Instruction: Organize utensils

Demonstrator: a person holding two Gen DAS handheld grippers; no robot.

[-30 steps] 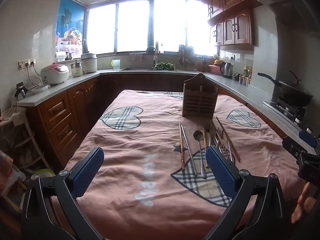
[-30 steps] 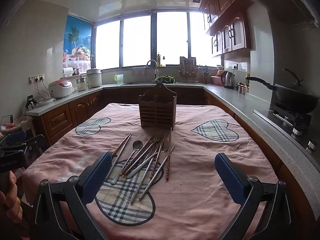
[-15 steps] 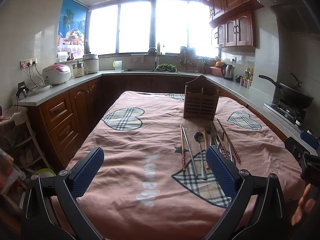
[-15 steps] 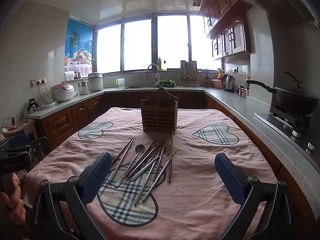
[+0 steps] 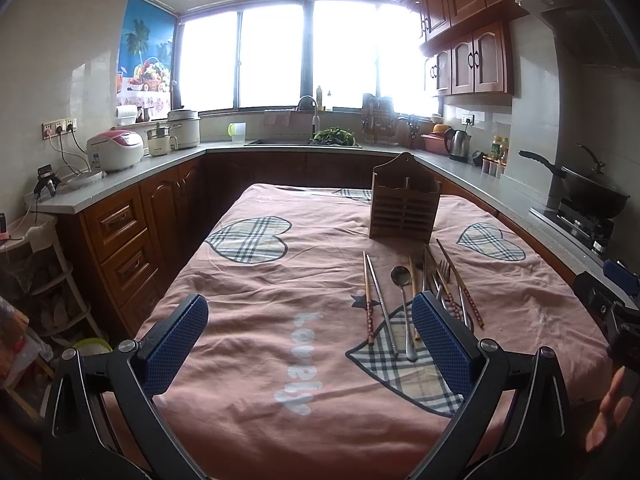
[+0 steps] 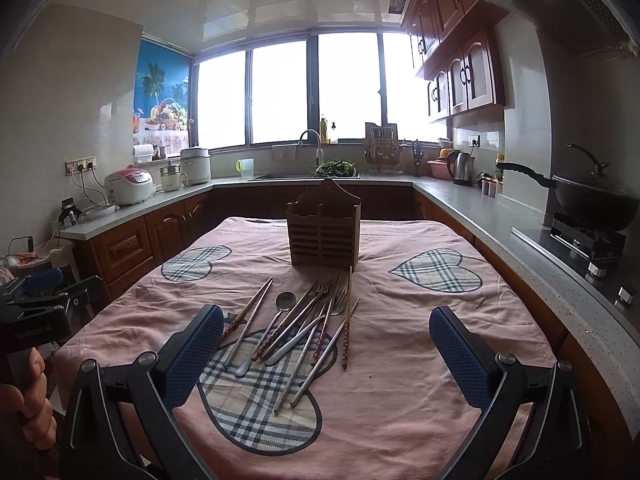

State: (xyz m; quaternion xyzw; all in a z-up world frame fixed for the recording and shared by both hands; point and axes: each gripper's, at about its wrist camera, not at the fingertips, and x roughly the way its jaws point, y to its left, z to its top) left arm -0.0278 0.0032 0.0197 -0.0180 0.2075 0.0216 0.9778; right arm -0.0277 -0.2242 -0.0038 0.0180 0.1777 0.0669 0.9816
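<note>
Compared over the last second: both views lifted and drew back slightly; utensils (image 6: 300, 332) unmoved, none picked. Task judged barely begun.

Right tool (image 6: 326, 346) spread wide, empty, above near edge of tabletop (image 6: 400, 400); pile of chopsticks, spoon (image 6: 285, 300) and forks lay ahead, between the fingers. Wooden holder (image 6: 323, 234) stood upright beyond the pile, apparently empty.

Left tool (image 5: 310, 338) also wide, empty; pile ahead and right, partly behind right finger (image 5: 440, 344).

Overlapping, crossed handles likely to hinder single picks. Wrinkled cloth underneath. Nothing between tools and pile.
</note>
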